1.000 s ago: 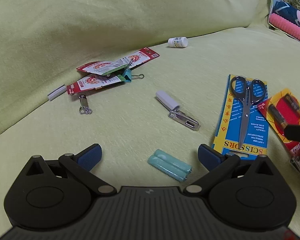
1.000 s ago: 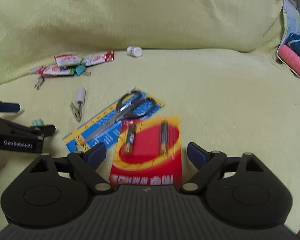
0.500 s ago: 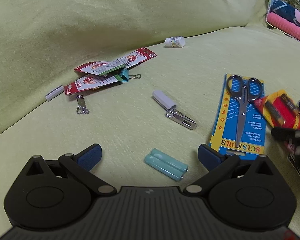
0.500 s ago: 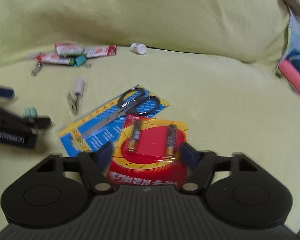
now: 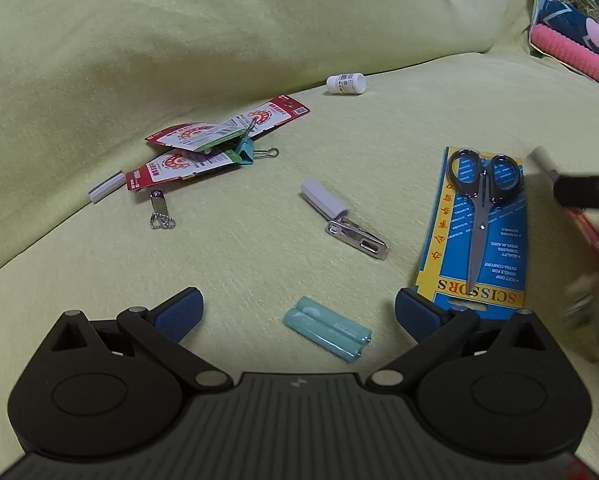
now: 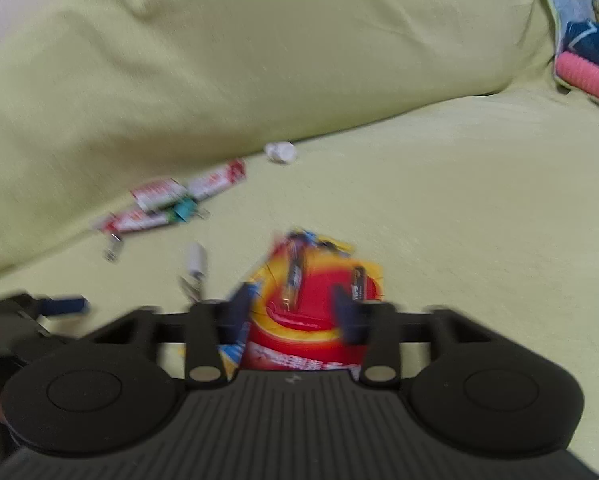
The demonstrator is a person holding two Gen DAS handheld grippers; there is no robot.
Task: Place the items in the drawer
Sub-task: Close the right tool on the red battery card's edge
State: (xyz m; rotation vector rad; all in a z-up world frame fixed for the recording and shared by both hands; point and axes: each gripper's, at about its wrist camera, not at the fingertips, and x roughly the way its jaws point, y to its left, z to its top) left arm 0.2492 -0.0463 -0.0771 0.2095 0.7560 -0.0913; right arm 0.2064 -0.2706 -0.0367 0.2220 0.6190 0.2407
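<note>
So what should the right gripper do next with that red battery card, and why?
Probably keep lifting it clear and carry it off toward the drawer, which is not in view. The right gripper has its fingers closed in on the red battery card, which looks tilted up off the scissors card. The left gripper is open over the pair of teal batteries.

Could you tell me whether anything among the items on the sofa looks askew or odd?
The small white bottle lies on its side by the back cushion, and the red packets sit in a crooked, overlapping heap around a teal binder clip. Nothing looks spilled or damaged.
</note>
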